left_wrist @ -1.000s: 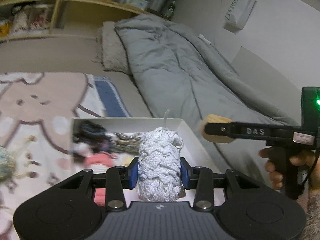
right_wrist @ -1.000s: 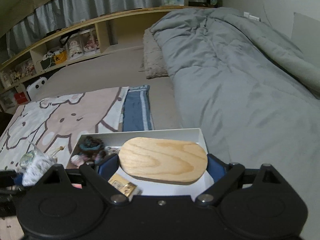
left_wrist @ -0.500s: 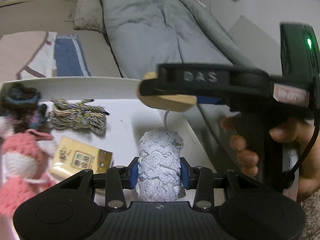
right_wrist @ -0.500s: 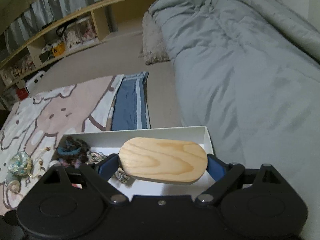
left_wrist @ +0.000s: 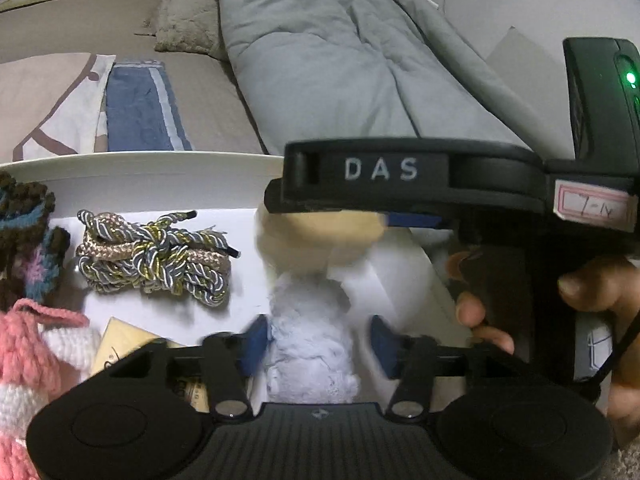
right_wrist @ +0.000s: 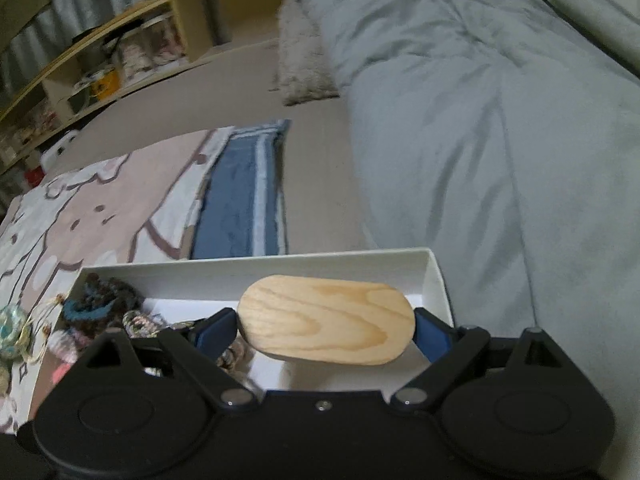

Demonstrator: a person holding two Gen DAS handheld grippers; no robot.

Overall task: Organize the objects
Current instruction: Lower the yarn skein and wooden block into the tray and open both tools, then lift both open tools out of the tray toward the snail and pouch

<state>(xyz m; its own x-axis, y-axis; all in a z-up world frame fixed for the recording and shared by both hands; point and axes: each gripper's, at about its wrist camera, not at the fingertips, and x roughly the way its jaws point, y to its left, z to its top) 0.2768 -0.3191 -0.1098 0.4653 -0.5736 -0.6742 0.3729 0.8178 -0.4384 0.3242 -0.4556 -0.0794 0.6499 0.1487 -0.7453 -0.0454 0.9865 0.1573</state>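
White yarn bundle (left_wrist: 310,344) sits low centre in the left wrist view, fuzzy, knobbly knit texture, blurred, standing on the floor of the white box (left_wrist: 160,168). Left gripper (left_wrist: 316,340) jaws have just been opening; blue pads now stand clear on both sides with the bundle between them. Right gripper (right_wrist: 324,330) jaws are clamped on the ends of an oval wooden piece (right_wrist: 326,324), pale with visible grain, held flat over the box's right end. Also in the box: a braided cord bundle (left_wrist: 154,258), dark crochet piece (left_wrist: 24,232), pink knit item (left_wrist: 28,340), and tan card (left_wrist: 120,340). Box rests on the bed beside a grey duvet (right_wrist: 480,120).
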